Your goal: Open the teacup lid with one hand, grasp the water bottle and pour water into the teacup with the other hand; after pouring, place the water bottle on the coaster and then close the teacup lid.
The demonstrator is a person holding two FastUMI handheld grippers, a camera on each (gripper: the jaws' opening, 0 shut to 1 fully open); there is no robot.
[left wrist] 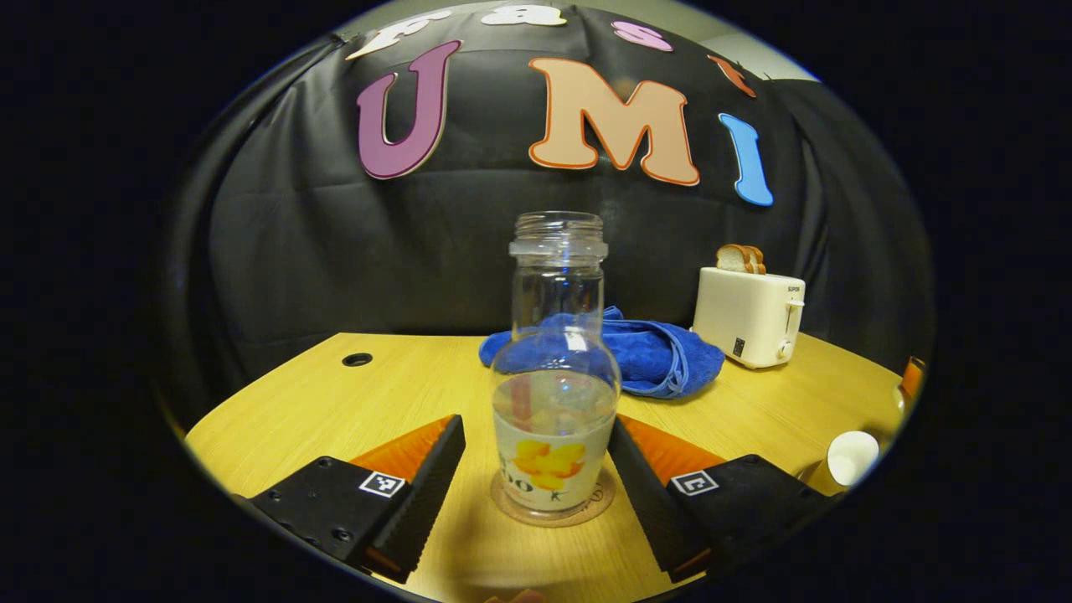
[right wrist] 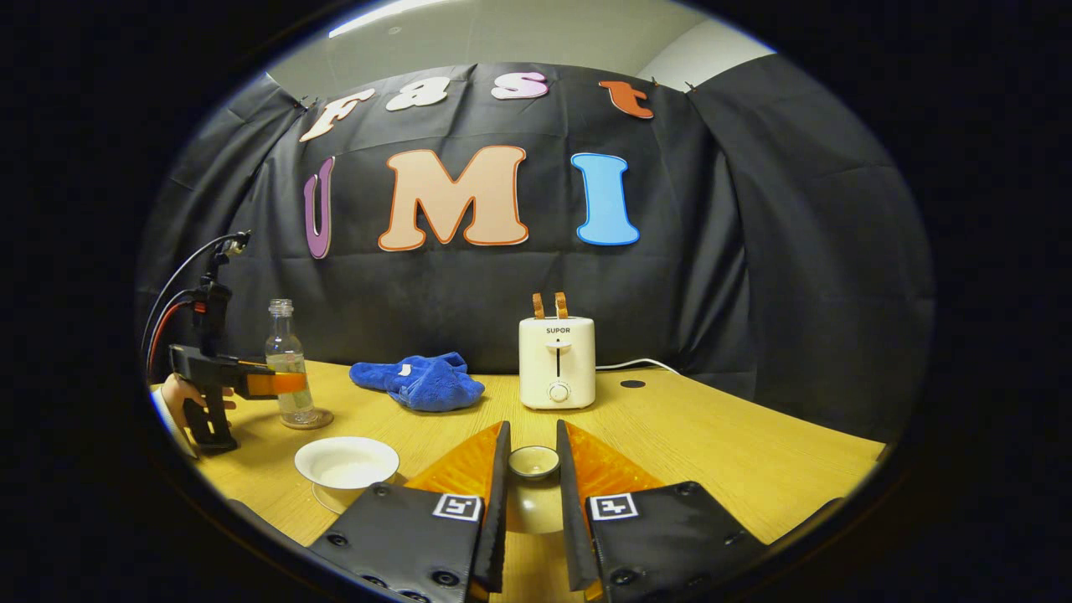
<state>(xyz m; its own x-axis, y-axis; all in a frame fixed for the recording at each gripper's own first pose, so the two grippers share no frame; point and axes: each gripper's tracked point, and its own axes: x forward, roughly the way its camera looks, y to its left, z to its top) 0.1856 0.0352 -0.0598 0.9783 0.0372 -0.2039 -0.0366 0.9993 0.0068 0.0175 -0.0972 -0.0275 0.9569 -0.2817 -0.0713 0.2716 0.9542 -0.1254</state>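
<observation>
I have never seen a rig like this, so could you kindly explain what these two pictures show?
A person holds a two-finger gripper in each hand; each carries a camera looking along its jaws. The left gripper view shows the left gripper, jaws open either side of the water bottle standing on a coaster on the table. The right gripper view shows the right gripper, jaws closed on the teacup lid; the open teacup, a blue cloth and a toaster also sit on the table.
</observation>
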